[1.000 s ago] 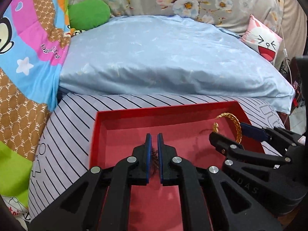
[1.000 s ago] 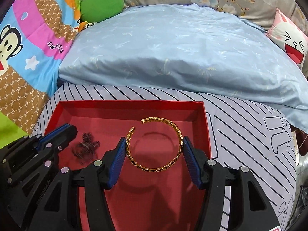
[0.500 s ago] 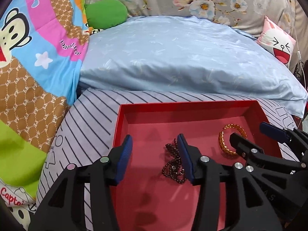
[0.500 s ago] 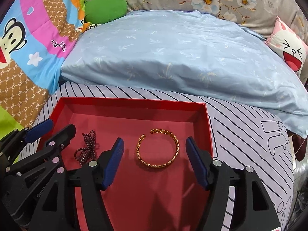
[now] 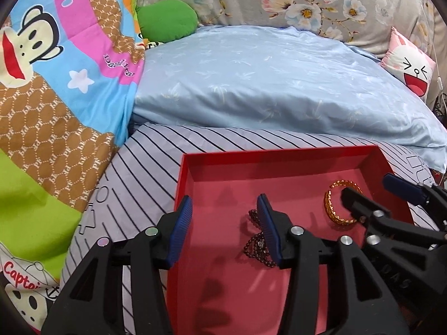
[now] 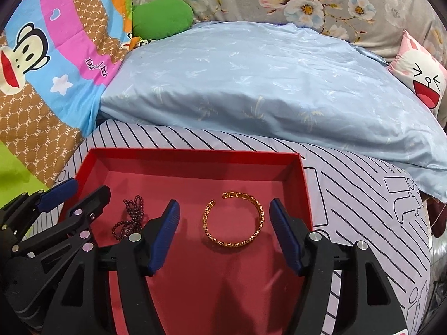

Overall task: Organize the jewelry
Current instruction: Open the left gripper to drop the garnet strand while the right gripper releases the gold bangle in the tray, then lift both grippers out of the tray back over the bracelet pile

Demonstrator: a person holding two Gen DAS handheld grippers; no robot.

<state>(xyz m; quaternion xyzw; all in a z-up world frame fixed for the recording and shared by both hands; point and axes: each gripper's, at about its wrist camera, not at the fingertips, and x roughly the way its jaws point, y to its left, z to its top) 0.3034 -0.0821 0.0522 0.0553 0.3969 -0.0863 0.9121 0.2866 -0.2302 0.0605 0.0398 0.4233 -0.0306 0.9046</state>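
Observation:
A red tray (image 5: 276,156) (image 6: 192,155) lies on a striped cushion. A dark beaded bracelet (image 5: 255,244) (image 6: 130,219) lies on the tray floor at its left. A gold open bangle (image 5: 336,205) (image 6: 234,219) lies to its right. My left gripper (image 5: 225,229) is open and empty above the tray's left part, its right finger partly hiding the beads. My right gripper (image 6: 225,233) is open and empty, its fingers either side of the bangle and above it. Each gripper shows at the edge of the other's view.
The striped cushion (image 5: 134,192) (image 6: 360,195) carries the tray. A pale blue pillow (image 5: 273,83) (image 6: 251,83) lies behind it. A cartoon monkey blanket (image 5: 47,69) is at the left, a green plush (image 5: 167,23) at the back, a pink face cushion (image 5: 413,67) at the right.
My left gripper opened, let the beaded bracelet drop into the tray, and drew back leftward. My right gripper, open throughout, has pulled back from the bangle.

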